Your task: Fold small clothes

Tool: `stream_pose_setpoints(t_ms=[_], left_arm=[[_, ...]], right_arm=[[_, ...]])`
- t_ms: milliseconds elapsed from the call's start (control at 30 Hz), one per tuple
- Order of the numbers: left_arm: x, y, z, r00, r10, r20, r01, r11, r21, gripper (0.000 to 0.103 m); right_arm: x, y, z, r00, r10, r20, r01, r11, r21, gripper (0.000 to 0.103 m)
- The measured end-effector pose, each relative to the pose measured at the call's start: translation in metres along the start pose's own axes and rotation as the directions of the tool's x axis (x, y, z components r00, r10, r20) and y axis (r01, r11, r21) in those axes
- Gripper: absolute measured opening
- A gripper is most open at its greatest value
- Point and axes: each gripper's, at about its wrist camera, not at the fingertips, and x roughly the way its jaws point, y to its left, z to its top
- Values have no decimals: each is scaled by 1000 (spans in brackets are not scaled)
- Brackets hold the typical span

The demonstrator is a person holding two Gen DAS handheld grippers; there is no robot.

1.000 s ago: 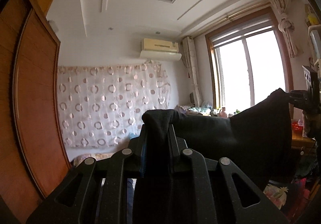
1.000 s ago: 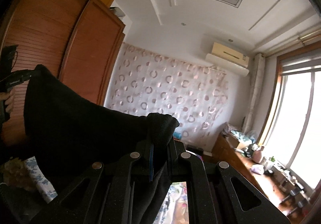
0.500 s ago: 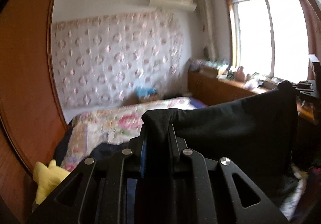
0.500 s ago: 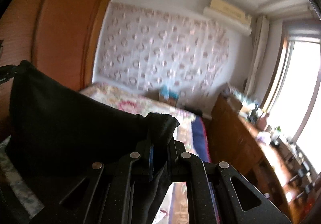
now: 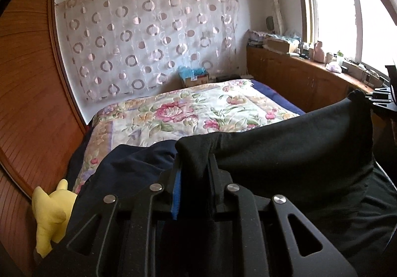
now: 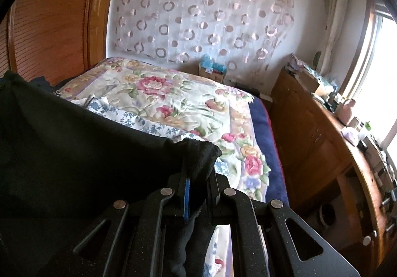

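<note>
Black garment (image 5: 297, 143): a dark cloth held up by two corners, stretched between both tools and hanging just above the near end of the bed.
Left hand-held gripper (image 5: 194, 165): clamped on one bunched corner; its jaws are easing apart a little, yet the cloth sits pinched between the pads.
Right hand-held gripper (image 6: 198, 165): jaws nearly closed, gripping the other corner, with a fold of cloth trailing down between the fingers.
Bed (image 5: 188, 113): flowered quilt, with a navy garment (image 5: 129, 165) heaped at the near left and a blue-flowered cloth (image 6: 129, 115) beyond the black one.
Yellow toy (image 5: 52, 210): at the bed's left edge, beside the wardrobe.
Step in hand: as I read it, lowering the spread garment so it can lie flat before the first fold.
Next move: probably calls for keeping the top edge taut and level, and setting it on open quilt rather than on the navy heap.
Change from earlier: a second ago both views showed ceiling and window; now they tilt down onto the bed, and the garment has come lower.
</note>
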Motion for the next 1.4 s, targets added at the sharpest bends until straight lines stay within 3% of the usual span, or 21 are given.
stream_pose_setpoints(t_ms=[67,100,167,200,267,367,567,833,1100,1333,1400], left_arm=[[5,2,0,1000,-1,-23,1,1000,-12,32],[3,3,-2,1000,2,-27,-2,1000,-20,35],[0,6,-5,1000,-14,-25,13,1000,-24,46],[-1,6,-6,999,-21,-25,20,1000,-22,47],[-10,7,-14,999,-29,-37,29,999,-20,62],[-25,5,-30,997,-59,-44,59,998,-21,69],[-55,-4,-66,998,-41,-55,39,999,-27,69],[-70,-12,-105,991,-101,-88,95,993,-72,69],[-69,-28,-118,986,-118,-116,114,993,-44,69],[-56,-32,-123,977,-126,-170,119,992,-46,42],[-49,-32,-124,974,-115,-193,108,993,-48,42]], right_arm=[[9,-1,3,1000,-8,-17,8,1000,10,10],[-2,-5,-14,1000,-4,-26,5,1000,21,11],[-1,-7,-20,999,2,-55,1,998,60,25],[2,-10,-29,998,4,-59,0,997,74,28],[-2,-10,-34,998,19,-55,-14,996,91,42],[-13,-11,-45,998,31,-57,-25,995,100,45],[-36,-15,-78,994,80,-78,-69,989,130,45],[-47,-35,-120,981,144,-133,-113,969,218,45],[-29,-54,-124,968,166,-187,-114,958,263,45],[-25,-56,-123,972,158,-174,-113,963,245,45],[-27,-56,-126,973,154,-173,-110,964,242,45]])
